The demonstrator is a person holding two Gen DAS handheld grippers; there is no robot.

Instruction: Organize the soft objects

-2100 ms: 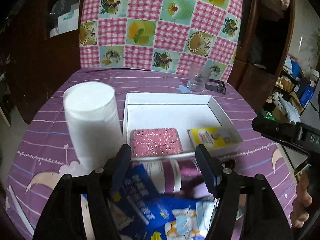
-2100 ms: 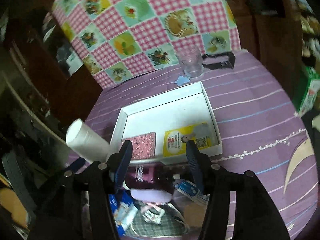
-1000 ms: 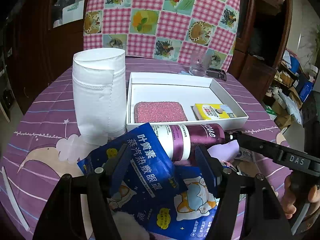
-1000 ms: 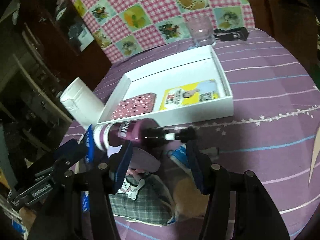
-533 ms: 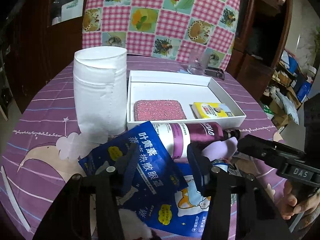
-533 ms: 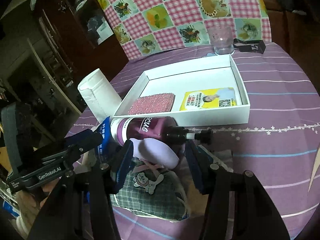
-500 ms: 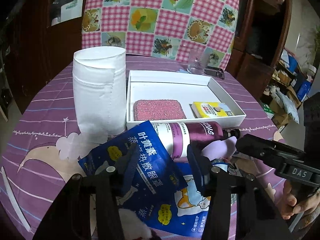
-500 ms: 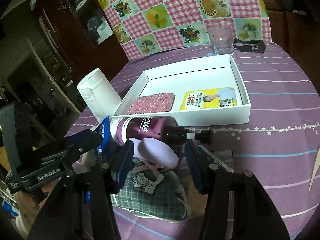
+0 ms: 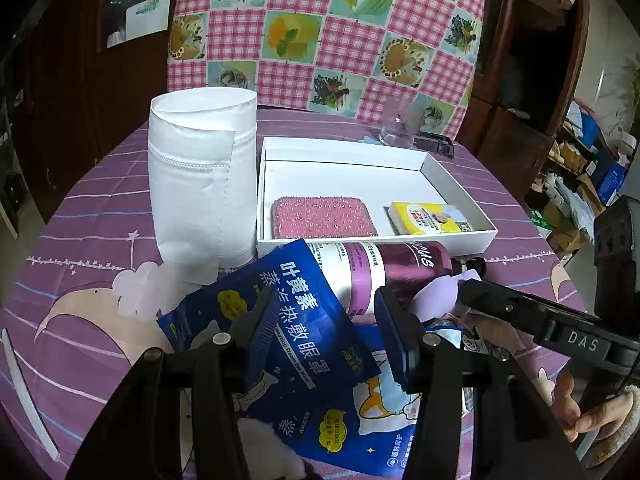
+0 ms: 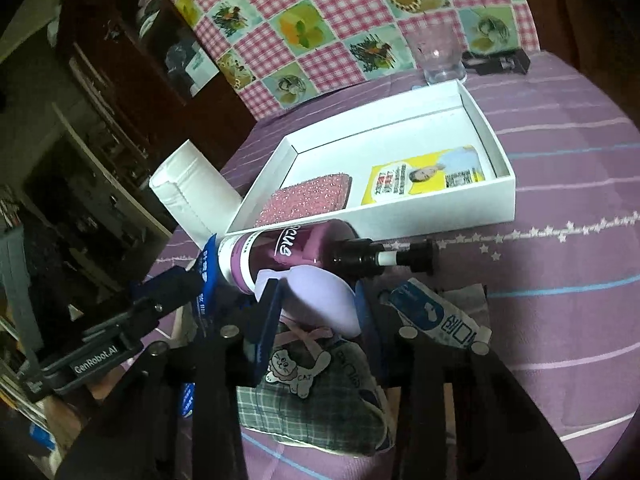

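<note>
A glittery pink sponge and a yellow packet are sitting in the shallow white cardboard tray. The right gripper is seemingly closing around a soft lilac pad; the left gripper is gaping empty over a dark blue eye-mask sachet.

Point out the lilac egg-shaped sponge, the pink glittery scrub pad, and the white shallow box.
Lilac egg-shaped sponge (image 10: 316,292), right wrist view, rounded top.
Pink glittery scrub pad (image 9: 323,217), left wrist view, top face centre.
White shallow box (image 9: 380,242), left wrist view, near wall.
</note>
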